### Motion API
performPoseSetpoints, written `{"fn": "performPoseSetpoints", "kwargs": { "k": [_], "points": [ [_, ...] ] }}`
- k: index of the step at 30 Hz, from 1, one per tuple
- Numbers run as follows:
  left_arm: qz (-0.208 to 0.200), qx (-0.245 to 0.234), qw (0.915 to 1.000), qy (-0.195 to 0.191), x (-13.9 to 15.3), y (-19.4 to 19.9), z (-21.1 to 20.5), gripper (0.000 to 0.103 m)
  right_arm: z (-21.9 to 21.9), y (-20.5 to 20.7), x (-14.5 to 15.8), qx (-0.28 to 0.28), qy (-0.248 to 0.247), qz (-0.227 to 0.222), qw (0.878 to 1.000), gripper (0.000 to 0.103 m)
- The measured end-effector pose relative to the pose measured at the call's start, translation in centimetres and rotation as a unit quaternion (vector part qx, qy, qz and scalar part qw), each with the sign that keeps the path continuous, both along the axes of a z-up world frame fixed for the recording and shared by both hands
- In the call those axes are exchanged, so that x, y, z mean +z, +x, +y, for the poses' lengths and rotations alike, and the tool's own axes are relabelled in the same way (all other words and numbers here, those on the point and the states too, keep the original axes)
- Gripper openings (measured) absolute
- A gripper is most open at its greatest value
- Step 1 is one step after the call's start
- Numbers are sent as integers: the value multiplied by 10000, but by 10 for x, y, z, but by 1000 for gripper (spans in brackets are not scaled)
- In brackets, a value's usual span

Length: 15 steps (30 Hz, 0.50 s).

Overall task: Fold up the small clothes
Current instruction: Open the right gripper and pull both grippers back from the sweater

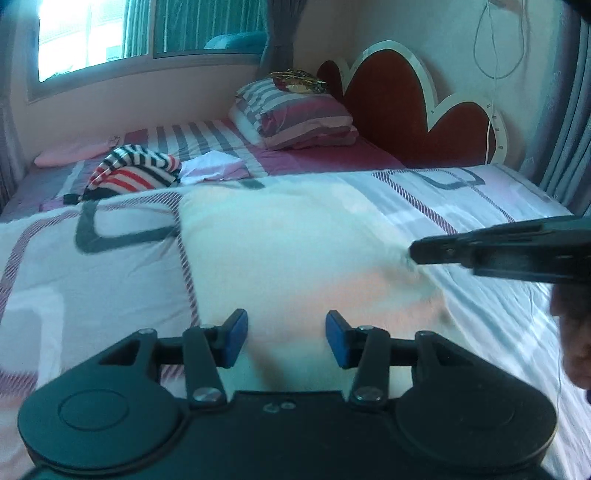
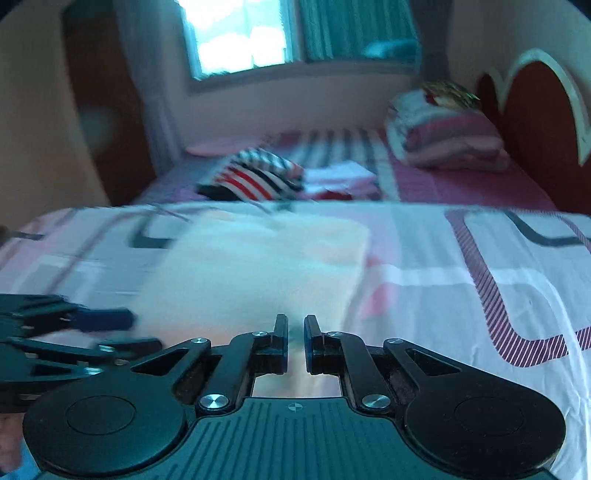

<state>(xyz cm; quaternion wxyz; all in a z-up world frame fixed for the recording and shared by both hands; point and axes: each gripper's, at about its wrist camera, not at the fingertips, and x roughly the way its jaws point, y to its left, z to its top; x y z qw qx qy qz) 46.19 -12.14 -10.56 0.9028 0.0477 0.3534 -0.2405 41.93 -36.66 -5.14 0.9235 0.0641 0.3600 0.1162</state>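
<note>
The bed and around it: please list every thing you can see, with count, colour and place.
Pale garment: one, cream-white, flat on the quilt, near.
Quilt: one, white with grey and maroon patterns, foreground.
Striped clothes: one heap, red, black, white, behind the quilt.
White cloth: one, beside the heap.
Folded bedding: one stack, pink-grey, by the headboard.
Headboard: one, dark red.
Window: one, far wall.
Left claw: open, over the garment.
Right claw: nearly shut, at the garment's edge.
</note>
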Motion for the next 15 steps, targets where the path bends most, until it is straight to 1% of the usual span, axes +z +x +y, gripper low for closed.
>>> {"fn": "performPoseSetpoints", "kwargs": {
  "k": [2,7,12,15],
  "points": [
    [72,-15,10000,-39,-2,-9,4,44,3,-17,5,86,3,22,10000,9],
    [109,-109,9998,105,-2,-27,0,43,12,-57,0,145,-13,202,9997,9],
    [150,-138,9996,219,-3,-50,-1,43,12,-79,-6,61,45,361,9993,9],
    [186,-159,9992,303,-8,-60,-2,43,14,-87,-14,69,-56,486,9988,9]
  ]
}}
